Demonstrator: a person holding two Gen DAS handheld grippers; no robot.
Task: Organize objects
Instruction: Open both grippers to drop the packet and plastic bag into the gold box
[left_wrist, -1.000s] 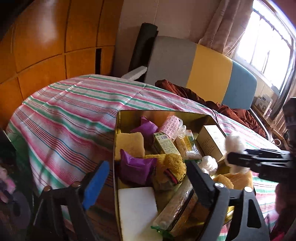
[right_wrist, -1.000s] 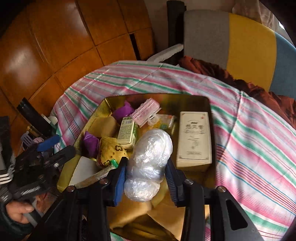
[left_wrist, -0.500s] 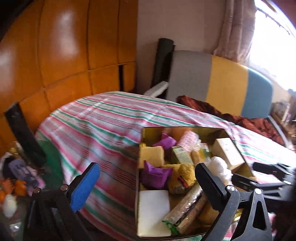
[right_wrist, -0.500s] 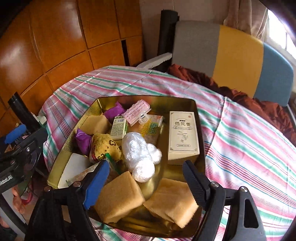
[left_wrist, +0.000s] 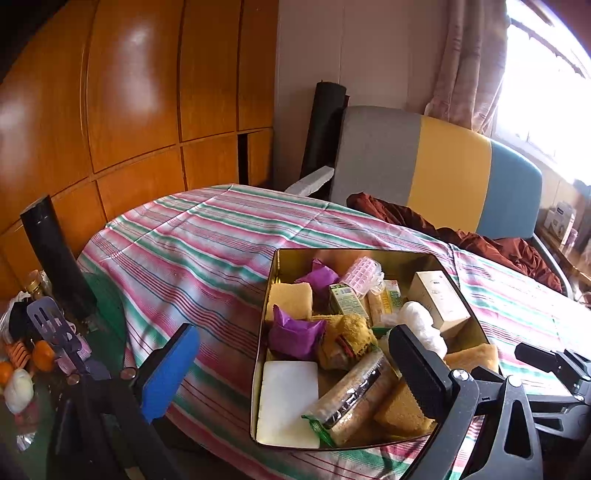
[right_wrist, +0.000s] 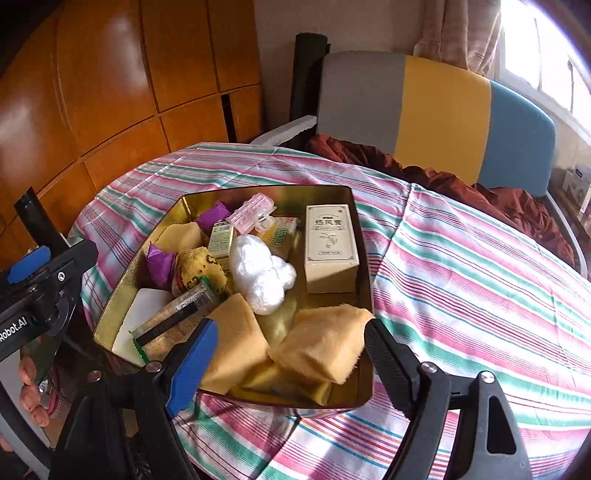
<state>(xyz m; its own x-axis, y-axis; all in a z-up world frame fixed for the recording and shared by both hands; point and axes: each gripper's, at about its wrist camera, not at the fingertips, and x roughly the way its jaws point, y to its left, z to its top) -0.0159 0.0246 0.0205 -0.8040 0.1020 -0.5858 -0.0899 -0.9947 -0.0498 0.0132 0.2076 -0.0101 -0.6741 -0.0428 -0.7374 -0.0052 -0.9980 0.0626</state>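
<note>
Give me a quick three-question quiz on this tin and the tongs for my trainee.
1. True or false: the right tongs grip the white plastic bundle.
2. Which item stands nearest the cream box in the gold tin?
A. white plastic bundle
B. white slab
C. purple wrapper
3. Fill in: the tin sits on a ____ tablecloth.

Key:
1. False; both the right and the left tongs are open and empty, and the bundle lies in the tin.
2. A
3. striped
</note>
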